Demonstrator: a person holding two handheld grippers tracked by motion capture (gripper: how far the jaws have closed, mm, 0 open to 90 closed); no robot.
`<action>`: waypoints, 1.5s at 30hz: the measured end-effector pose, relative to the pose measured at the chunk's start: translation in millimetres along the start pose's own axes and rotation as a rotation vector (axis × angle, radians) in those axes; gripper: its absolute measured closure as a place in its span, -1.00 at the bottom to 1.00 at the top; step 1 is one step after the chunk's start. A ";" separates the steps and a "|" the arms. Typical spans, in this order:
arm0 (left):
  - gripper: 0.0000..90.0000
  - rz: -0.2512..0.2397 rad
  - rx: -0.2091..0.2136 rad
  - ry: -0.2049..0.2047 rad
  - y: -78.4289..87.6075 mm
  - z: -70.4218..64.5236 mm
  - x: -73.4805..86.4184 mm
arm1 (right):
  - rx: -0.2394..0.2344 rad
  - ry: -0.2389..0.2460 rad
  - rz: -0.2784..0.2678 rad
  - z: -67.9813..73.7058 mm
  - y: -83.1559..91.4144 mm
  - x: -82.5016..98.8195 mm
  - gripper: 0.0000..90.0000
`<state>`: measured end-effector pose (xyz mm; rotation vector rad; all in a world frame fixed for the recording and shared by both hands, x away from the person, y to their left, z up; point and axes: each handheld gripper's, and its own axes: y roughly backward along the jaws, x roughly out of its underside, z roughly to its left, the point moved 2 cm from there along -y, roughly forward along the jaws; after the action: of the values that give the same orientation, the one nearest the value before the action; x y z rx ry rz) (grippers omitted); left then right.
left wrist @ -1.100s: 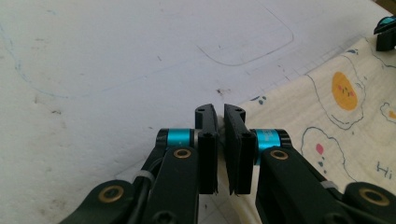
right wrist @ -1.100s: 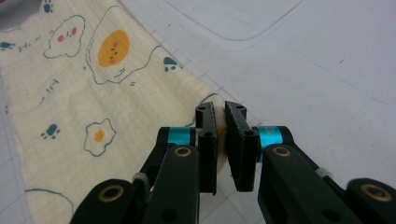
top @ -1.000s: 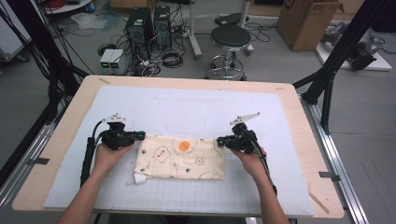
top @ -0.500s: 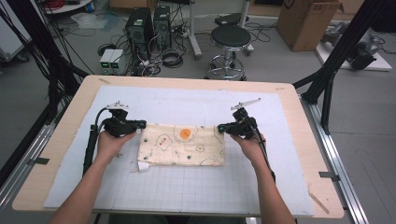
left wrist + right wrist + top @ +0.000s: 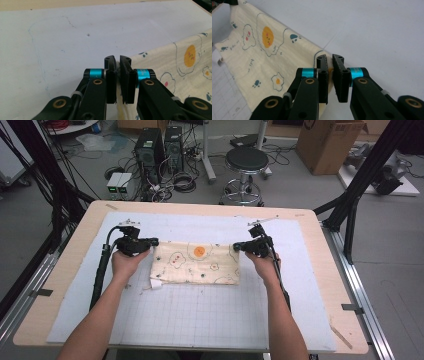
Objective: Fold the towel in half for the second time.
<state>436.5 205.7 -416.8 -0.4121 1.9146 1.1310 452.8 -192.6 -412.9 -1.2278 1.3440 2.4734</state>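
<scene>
A cream cloth (image 5: 200,265) printed with fried eggs and paw marks lies spread on the white mat, a small white tag at its near left corner. My left gripper (image 5: 154,241) is shut on the cloth's far left corner, and the right gripper (image 5: 235,246) is shut on its far right corner. In the left gripper view the jaws (image 5: 117,60) pinch the cloth's (image 5: 175,57) edge between the pads. The right gripper view has the jaws (image 5: 330,58) closed on the cloth's (image 5: 262,50) corner, with the fabric running away to the left.
A white gridded mat (image 5: 200,320) covers most of the wooden table (image 5: 65,270). Black frame struts (image 5: 350,215) stand at the table's right and left sides. A stool (image 5: 245,165) and computer gear sit on the floor beyond the far edge.
Both hands have moved away from the person toward the far side of the table, dragging the cloth along the mat with them. Both grips stay closed.
</scene>
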 end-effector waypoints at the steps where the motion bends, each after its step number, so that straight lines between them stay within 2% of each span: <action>1: 0.87 0.006 -0.010 -0.018 -1.4 -1.2 0.8 | 0.003 -0.007 0.004 -1.0 -1.2 0.8 0.86; 7: 0.87 0.013 -0.005 -0.032 -0.6 -0.1 3.0 | -0.001 -0.025 -0.018 -3.2 -4.0 3.3 0.86; 11: 0.87 0.021 -0.009 -0.042 2.8 1.1 5.9 | -0.035 -0.021 -0.048 1.2 -0.7 3.7 0.86; 13: 0.87 0.015 -0.007 -0.034 3.5 1.5 7.3 | -0.036 -0.018 -0.052 2.0 -0.3 3.6 0.86; 14: 0.87 -0.001 0.007 -0.018 5.1 1.9 10.9 | -0.041 -0.015 -0.049 3.7 1.7 4.2 0.86; 21: 0.87 -0.022 0.024 -0.031 10.5 -2.3 15.5 | -0.070 -0.027 -0.061 5.2 6.3 8.8 0.86; 25: 0.86 -0.028 0.043 -0.041 15.1 -5.2 16.1 | -0.090 -0.013 -0.073 8.1 13.0 14.9 0.86; 26: 0.86 -0.050 0.054 -0.036 17.1 -7.7 17.7 | -0.097 -0.011 -0.076 7.9 14.0 17.3 0.86; 28: 0.86 -0.054 0.055 -0.040 18.5 -8.4 19.7 | -0.108 -0.015 -0.071 8.0 15.0 20.7 0.86; 30: 0.86 -0.052 0.055 -0.043 18.7 -9.3 22.9 | -0.110 -0.018 -0.063 8.8 15.5 21.7 0.86; 34: 0.86 -0.044 0.057 -0.050 22.4 -9.3 28.4 | -0.113 0.009 -0.061 15.6 18.0 20.7 0.86; 36: 0.86 -0.059 0.062 -0.050 25.1 -11.0 30.3 | -0.111 0.026 -0.049 19.1 19.1 21.4 0.86; 38: 0.85 -0.051 0.064 -0.066 27.2 -11.9 33.9 | -0.118 0.022 -0.047 20.5 20.8 22.9 0.86; 43: 0.83 -0.056 0.074 -0.064 29.6 -13.0 39.1 | -0.117 0.030 -0.055 24.2 21.3 31.0 0.86; 45: 0.83 -0.058 0.075 -0.083 30.5 -16.7 41.0 | -0.123 0.028 -0.069 24.2 21.9 35.3 0.86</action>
<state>384.7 213.6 -429.0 -0.3712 1.8550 1.0200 405.1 -198.6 -414.6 -1.3145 1.1501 2.5340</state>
